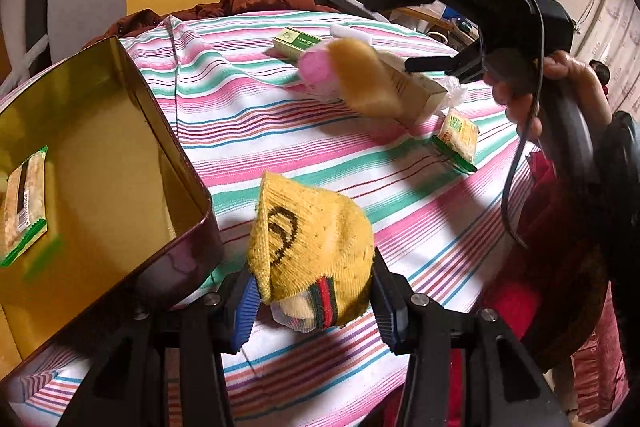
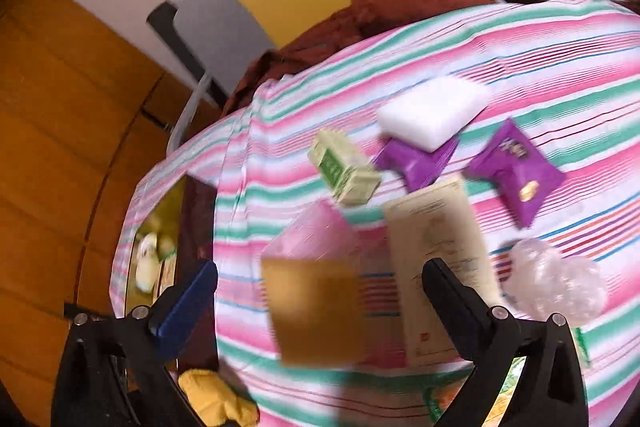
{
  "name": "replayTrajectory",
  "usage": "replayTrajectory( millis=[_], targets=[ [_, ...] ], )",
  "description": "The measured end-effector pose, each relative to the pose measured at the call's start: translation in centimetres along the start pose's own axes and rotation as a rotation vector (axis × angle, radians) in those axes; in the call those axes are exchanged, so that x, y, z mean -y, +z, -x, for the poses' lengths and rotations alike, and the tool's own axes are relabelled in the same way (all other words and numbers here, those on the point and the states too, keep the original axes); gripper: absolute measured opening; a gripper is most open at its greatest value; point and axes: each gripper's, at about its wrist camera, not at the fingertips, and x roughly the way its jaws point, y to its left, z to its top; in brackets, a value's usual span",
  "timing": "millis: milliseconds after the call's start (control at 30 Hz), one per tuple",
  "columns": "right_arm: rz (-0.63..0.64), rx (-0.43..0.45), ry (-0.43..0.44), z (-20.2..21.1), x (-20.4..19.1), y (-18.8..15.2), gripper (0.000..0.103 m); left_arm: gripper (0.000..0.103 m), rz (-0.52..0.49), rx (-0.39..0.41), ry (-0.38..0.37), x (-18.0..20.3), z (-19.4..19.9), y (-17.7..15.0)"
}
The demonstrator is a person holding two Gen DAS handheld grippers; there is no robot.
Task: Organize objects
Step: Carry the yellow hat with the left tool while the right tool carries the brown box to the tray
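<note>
My left gripper [image 1: 312, 279] is shut on a folded yellow sock [image 1: 312, 239] with a red-green band, just right of the open gold tin [image 1: 132, 131]. A green-edged snack packet [image 1: 24, 203] lies inside the tin. My right gripper [image 2: 320, 267], held by a hand [image 1: 560, 87], stands open above the striped table. A blurred tan block [image 2: 316, 311] is in the gap, touching neither finger. Beneath it lie a pink packet [image 2: 316, 235] and a cream box [image 2: 436, 267]. The right gripper [image 1: 392, 31] also shows in the left wrist view, above the tan block [image 1: 360, 79].
On the striped cloth [image 1: 248, 115] lie a small green box [image 2: 344, 171], two purple packets [image 2: 516, 175], a white block [image 2: 432, 111], a clear plastic bag [image 2: 556, 279] and a green snack packet [image 1: 456, 139]. Brown fabric [image 1: 256, 1] lies at the far edge.
</note>
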Motion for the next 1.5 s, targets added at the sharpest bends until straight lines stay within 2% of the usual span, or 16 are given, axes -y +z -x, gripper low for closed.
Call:
replayTrajectory(
  millis=[167, 233, 267, 333, 400, 467, 533, 567, 600, 667, 833, 1067, 1300, 1500],
  targets=[
    [-0.031, 0.116, -0.001, 2.1, 0.3, 0.4, 0.103, 0.049, -0.02, 0.025, 0.012, 0.5, 0.8, -0.2],
    [-0.026, 0.155, -0.06, 2.5, 0.1, 0.4, 0.103, 0.049, -0.023, 0.034, 0.013, 0.6, 1.2, -0.3],
    [-0.021, 0.153, -0.133, 2.3, 0.3, 0.4, 0.103, 0.049, -0.022, 0.038, 0.011, 0.5, 1.4, -0.3],
    [-0.014, 0.106, -0.206, 1.7, 0.4, 0.4, 0.097, 0.049, -0.02, 0.048, 0.005, 0.5, 1.9, -0.4],
    [0.016, 0.043, -0.264, 0.4, 0.3, 0.1, 0.081, 0.049, -0.02, 0.059, 0.002, 0.4, 2.4, -0.4],
    [0.075, -0.016, -0.337, -1.3, -0.2, -0.3, 0.08, 0.049, -0.019, 0.076, -0.005, 0.3, 3.1, -0.4],
    [0.122, -0.061, -0.396, -2.7, -0.2, -0.7, 0.073, 0.049, -0.02, 0.085, -0.009, 0.4, 3.6, -0.4],
    [0.146, -0.077, -0.426, -3.3, -0.2, -0.8, 0.053, 0.049, -0.02, 0.094, -0.014, 0.4, 4.0, -0.5],
    [0.161, -0.083, -0.439, -3.7, -0.3, -0.9, 0.054, 0.049, -0.02, 0.103, -0.02, 0.4, 4.3, -0.5],
    [0.169, -0.069, -0.427, -3.3, -0.4, -1.2, 0.053, 0.049, -0.009, 0.133, -0.026, 0.1, 5.1, -0.3],
    [0.159, 0.032, -0.397, -0.9, -1.0, -1.1, 0.053, 0.049, 0.031, 0.199, -0.018, -0.8, 7.3, 0.1],
    [0.112, 0.163, -0.285, 2.6, -2.9, -0.9, 0.053, 0.049, 0.109, 0.28, 0.078, -4.0, 10.7, 0.4],
    [0.185, 0.174, -0.168, 3.2, -8.9, -2.0, 0.053, 0.049, 0.252, 0.333, 0.21, -9.9, 13.4, -0.5],
    [0.308, 0.123, -0.049, 0.7, -16.6, -3.7, 0.053, 0.05, 0.362, 0.342, 0.345, -15.2, 14.5, -1.2]
  ],
)
